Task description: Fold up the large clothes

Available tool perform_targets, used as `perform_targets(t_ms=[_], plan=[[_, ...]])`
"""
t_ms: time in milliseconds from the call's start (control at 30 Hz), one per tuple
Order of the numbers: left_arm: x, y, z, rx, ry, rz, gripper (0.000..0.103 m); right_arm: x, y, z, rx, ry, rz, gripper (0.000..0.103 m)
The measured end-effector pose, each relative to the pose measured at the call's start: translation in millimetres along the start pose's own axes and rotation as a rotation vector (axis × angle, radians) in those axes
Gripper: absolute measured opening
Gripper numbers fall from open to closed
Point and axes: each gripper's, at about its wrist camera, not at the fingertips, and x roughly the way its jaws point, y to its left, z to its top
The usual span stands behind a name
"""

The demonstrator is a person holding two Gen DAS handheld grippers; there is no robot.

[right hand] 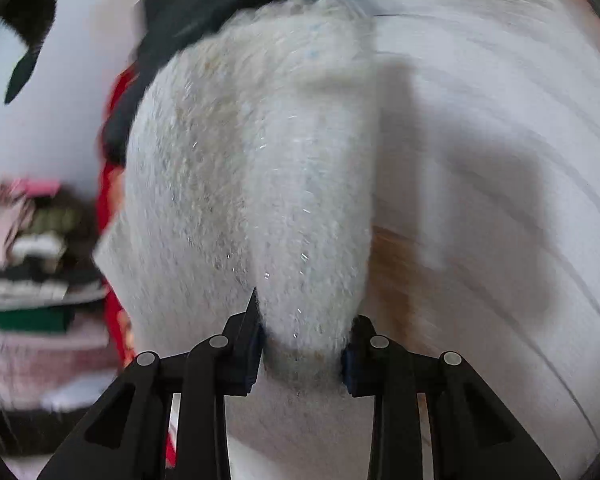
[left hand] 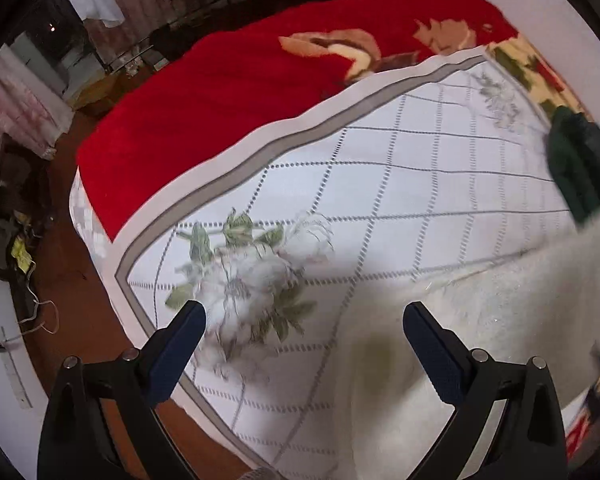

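A white fluffy garment (left hand: pixel 480 320) lies on the bed at the lower right of the left wrist view. My left gripper (left hand: pixel 305 312) hangs open above the sheet, its right finger (left hand: pixel 432 344) over the garment's edge, with nothing between the pads. In the blurred right wrist view the same fluffy garment (right hand: pixel 252 160) stretches away from my right gripper (right hand: pixel 306 336). That gripper is shut on a bunched fold of it, with both pads pressing into the pile.
The bed carries a white sheet with a grey grid and flower print (left hand: pixel 380 168) and a red blanket (left hand: pixel 220 100) behind it. A dark green cloth (left hand: pixel 576 168) lies at the right. Clutter and a cable (left hand: pixel 32 312) sit on the brown floor at the left. Dark clothing (right hand: pixel 188 12) lies beyond the fluffy garment.
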Motion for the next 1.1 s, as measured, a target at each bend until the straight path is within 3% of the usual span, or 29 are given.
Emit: perform_targets(t_ms=[67,167,267,433,533,567,633,700,733,833,900,1000,1100], plan=[[4,-16,-3,0.005,0.018,-0.026,0.102,-29,-46,-26,0.053,0.0,-0.09,0.037],[15,-47,-7,0.037,0.053,-0.057,0.101,-41,-99,-55,0.085,0.072,-0.212,0.057],[25,-85,-4,0.101,0.054,-0.062,0.101,-48,-123,-68,0.084,0.145,-0.238,0.074],[73,-140,20,0.243,0.002,0.072,0.101,-86,-106,-63,-0.101,0.135,-0.321,0.075],[115,-154,30,0.293,0.038,0.127,0.102,-119,-103,-59,-0.116,0.095,-0.388,0.075],[120,-154,32,0.287,0.053,0.114,0.102,-130,-98,-58,-0.136,0.058,-0.414,0.074],[114,-154,34,0.286,0.05,0.109,0.102,-141,-67,-56,-0.209,-0.046,-0.451,0.049],[101,-153,32,0.292,0.03,0.115,0.102,-140,-28,-48,-0.33,-0.107,-0.422,0.047],[92,-150,30,0.289,0.013,0.117,0.102,-136,-8,-42,-0.382,-0.117,-0.363,0.047],[85,-139,24,0.275,0.006,0.137,0.102,-89,35,-17,-0.453,-0.043,-0.223,0.042],[91,-132,24,0.257,0.028,0.143,0.102,-46,42,5,-0.423,-0.01,-0.218,0.04],[97,-126,23,0.232,0.047,0.128,0.102,40,24,55,-0.305,0.105,-0.324,0.014],[88,-128,21,0.231,0.007,0.133,0.102,80,31,76,-0.37,0.208,-0.407,0.012]])
